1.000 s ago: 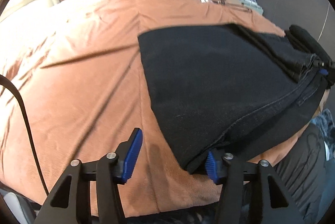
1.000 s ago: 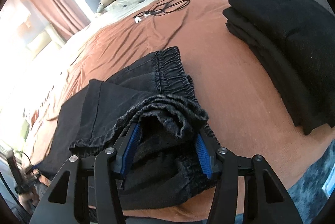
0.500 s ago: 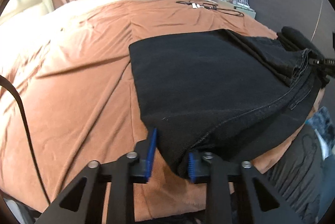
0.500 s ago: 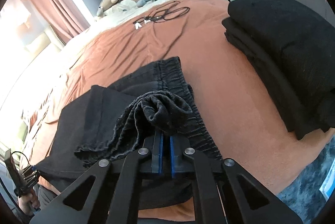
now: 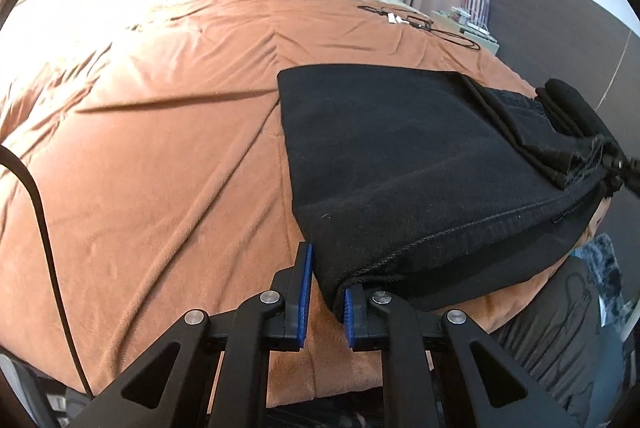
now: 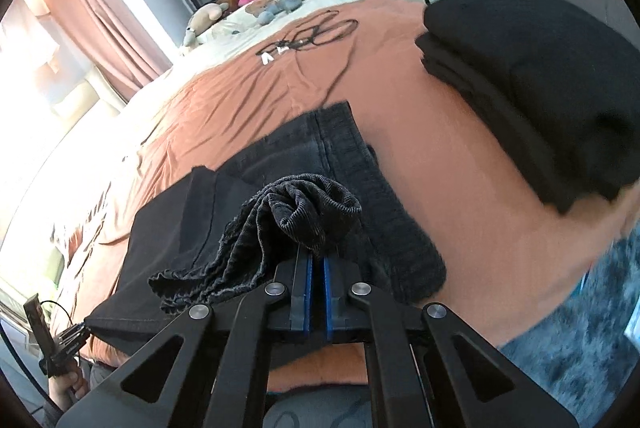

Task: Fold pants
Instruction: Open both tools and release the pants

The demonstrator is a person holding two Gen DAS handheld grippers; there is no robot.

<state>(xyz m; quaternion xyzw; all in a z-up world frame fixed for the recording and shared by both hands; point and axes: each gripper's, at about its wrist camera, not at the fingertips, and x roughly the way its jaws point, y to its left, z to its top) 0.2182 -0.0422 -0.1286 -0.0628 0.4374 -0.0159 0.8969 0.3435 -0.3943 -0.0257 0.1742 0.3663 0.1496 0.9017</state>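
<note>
We see the black pants (image 5: 400,164) lying on the bed (image 5: 160,132), which has an orange-brown blanket on it. In the left wrist view the pants fill the right half of the frame, and their near corner hangs down to the lower middle, where our left claw (image 5: 326,302) is. The jaws of this claw are closing, and the corner of the cloth is between the two blue pads (image 5: 305,292). The right pad touches the cloth, but on the left side we can see a thin gap, so the pads do not press it from both sides.

In the right wrist view our right claw (image 6: 314,282) is at the lower middle of the frame. Its blue pads are almost together and they grip the bunched waistband (image 6: 308,208) of the pants, which stands up just above the fingertips. The rest of the pants spreads to the left and up from there.

At the upper right of this frame a pile of folded dark clothes (image 6: 536,80) sits on the bed, well apart from the pants. A black cable (image 6: 316,32) lies far back on the blanket. At the lower left edge we see a hand (image 6: 66,384) that holds the other claw.
</note>
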